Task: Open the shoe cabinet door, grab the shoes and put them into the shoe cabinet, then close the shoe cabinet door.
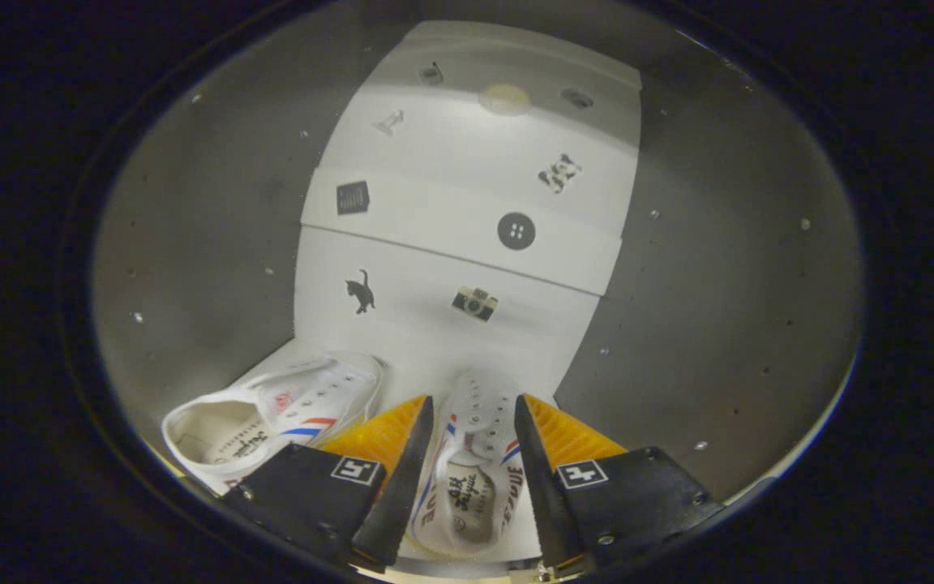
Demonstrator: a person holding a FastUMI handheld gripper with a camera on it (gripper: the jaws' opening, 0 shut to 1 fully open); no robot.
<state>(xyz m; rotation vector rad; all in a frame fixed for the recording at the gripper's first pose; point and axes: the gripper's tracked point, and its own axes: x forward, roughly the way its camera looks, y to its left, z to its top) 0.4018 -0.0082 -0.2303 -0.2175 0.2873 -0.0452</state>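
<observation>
Closest in, the gripper is pointing down into the shoe cabinet, and its two fingers are standing apart with a white sneaker lying between them. The fingers are flanking the shoe's sides, but whether both are actually pressing on it is not clear, so a firm hold cannot be told. Each finger is carrying a small square marker with a black-and-white pattern near its base.

The sneaker between the fingers is lying with its opening toward the camera and its toe pointing away. Dark printing is showing on its insole and along the inner sides of the collar; the letters are curved and partly hidden, so the word cannot be read with confidence. Red and blue stripes are running along its sides, and a row of eyelets is showing up the middle.

Just beside the left finger, a second white sneaker is lying tilted on its side, its opening facing outward and its toe toward the back. It is bearing the same red and blue stripes, a small red mark near the eyelets and a line of cursive writing too small to read.

Beyond both shoes, a white back panel is rising in stepped sections. Small stickers are sitting on it: a black cat, a camera, a round button and a dark square. Grey side walls are closing in on either side.
</observation>
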